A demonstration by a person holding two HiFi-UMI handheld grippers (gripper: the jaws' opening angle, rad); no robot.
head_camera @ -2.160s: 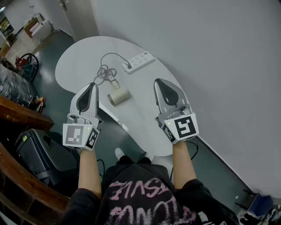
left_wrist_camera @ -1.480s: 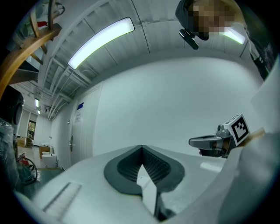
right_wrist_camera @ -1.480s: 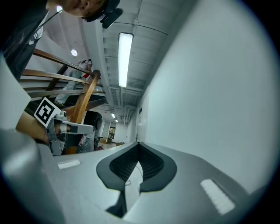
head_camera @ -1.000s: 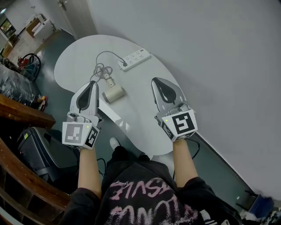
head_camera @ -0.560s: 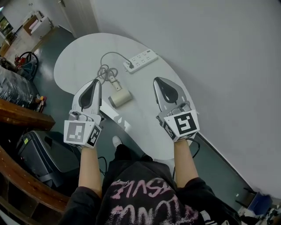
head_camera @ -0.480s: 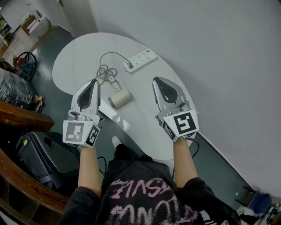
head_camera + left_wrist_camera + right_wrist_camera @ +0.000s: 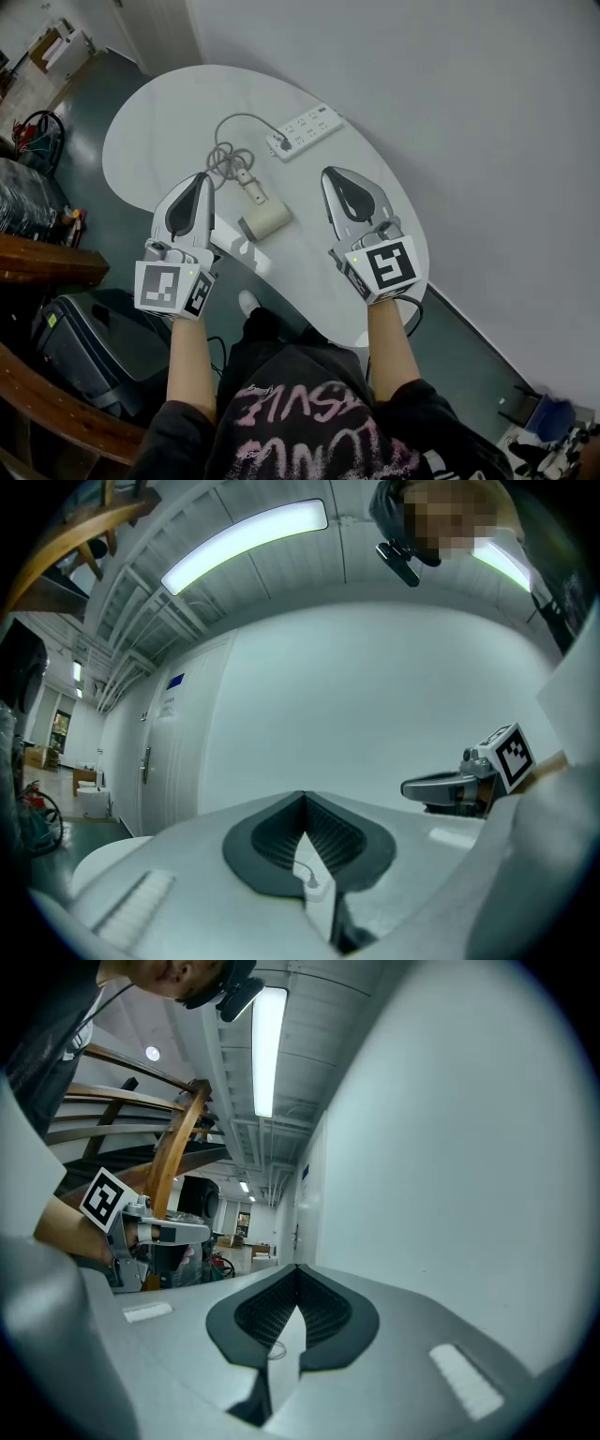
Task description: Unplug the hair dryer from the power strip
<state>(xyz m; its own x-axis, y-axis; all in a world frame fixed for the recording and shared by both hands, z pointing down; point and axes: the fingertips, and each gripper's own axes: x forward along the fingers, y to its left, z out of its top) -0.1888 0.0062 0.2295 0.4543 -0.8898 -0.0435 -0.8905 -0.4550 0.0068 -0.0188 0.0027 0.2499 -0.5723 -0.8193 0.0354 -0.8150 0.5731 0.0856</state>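
Left tongs (image 7: 199, 179), right tongs (image 7: 327, 172) — closed, plug (image 7: 284, 145) in power strip (image 7: 306, 127)

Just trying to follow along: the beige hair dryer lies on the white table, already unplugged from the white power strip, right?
Not quite. The beige hair dryer does lie on the white table, but its dark plug is in the end socket of the white power strip, not pulled out. The head view shows this.
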